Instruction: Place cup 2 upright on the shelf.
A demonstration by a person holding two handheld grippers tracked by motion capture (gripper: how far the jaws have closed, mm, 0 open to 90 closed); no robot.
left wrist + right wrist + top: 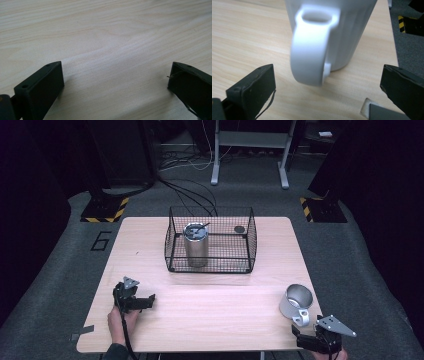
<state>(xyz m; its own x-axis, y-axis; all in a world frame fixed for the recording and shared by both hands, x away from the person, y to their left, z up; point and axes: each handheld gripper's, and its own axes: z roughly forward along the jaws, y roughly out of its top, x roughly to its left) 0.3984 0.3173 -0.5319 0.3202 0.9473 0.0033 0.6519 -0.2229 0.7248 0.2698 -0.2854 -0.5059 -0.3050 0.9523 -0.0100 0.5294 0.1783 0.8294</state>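
A silver metal mug [296, 303] stands upright near the table's front right corner, handle turned toward the front. My right gripper [304, 338] is just in front of it, open. In the right gripper view [328, 82] the handle [312, 50] of the mug fills the space just ahead of the wide-apart jaws, blurred by closeness. A black wire basket [210, 240] at the table's middle back holds a tall steel tumbler [196, 244] with a lid. My left gripper [146, 301] rests open at the front left; its jaws [116, 80] frame bare wood.
A small dark round thing [239, 229] lies inside the basket at its back right. The wooden table [210, 300] stands on grey carpet. Cables, a desk frame and stands with yellow-black striped bases are behind the table.
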